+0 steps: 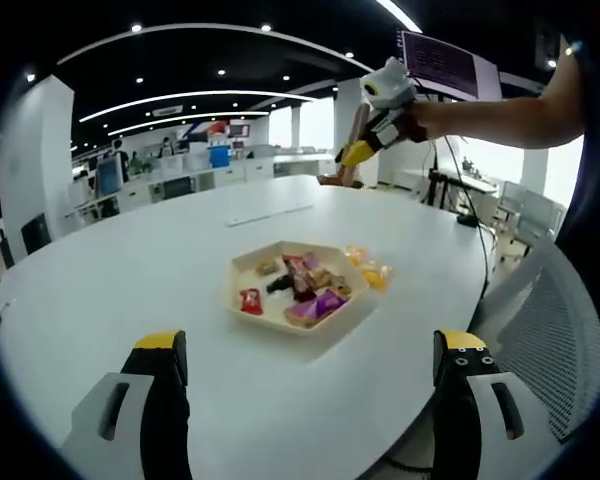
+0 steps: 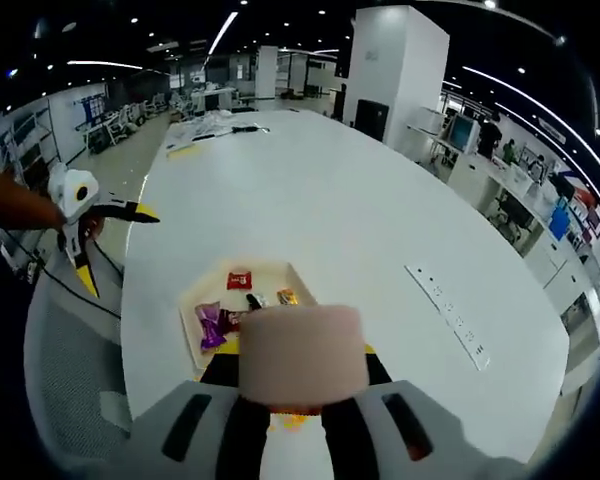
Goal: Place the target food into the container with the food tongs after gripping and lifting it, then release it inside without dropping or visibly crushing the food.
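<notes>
One pale pink roll of food sits clamped between the right gripper's jaws, right up against that camera and held above the near edge of the tray. From the left gripper view the same gripper is up in the air past the far side of the table, holding something brownish. That tray is a beige hexagon on the white table with wrapped snacks piled in it, purple and red ones included. A few yellow wrapped pieces lie on the table just beside the tray. The left gripper has its jaws spread wide with nothing in them, hanging over the near table edge. A mesh chair sits near the table edge.
</notes>
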A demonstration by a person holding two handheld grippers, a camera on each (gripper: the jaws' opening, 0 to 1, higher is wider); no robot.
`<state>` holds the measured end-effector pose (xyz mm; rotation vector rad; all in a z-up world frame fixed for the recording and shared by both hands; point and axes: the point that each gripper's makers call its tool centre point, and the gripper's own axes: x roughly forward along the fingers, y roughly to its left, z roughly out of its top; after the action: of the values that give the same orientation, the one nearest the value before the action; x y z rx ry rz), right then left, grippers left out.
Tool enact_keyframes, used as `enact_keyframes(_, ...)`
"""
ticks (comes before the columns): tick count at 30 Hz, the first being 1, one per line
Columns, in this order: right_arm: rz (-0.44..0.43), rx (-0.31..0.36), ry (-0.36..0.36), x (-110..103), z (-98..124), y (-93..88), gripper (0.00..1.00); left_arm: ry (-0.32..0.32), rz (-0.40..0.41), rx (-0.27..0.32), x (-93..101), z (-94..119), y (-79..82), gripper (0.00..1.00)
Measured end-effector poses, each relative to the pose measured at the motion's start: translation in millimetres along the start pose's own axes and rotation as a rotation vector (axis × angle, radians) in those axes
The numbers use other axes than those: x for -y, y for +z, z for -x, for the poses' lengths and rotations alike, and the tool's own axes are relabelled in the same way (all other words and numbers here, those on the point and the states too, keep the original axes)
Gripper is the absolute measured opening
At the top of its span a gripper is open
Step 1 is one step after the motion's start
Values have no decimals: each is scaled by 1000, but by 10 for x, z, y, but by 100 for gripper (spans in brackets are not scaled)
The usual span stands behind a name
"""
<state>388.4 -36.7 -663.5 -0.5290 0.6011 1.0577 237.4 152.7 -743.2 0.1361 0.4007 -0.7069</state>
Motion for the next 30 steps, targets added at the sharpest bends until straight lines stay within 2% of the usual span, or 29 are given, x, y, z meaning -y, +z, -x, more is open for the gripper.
enact_keyframes(10, 40, 14, 48, -168, -146, 216, 18, 4, 2, 7, -10, 1, 11, 100)
enact_keyframes(16, 72, 22, 90, -358, -277, 372, 18, 3, -11, 0, -9, -1, -4, 100)
enact_keyframes(30, 118, 31, 145, -619, -428, 552, 18, 6, -11, 5, -19, 2, 7, 100)
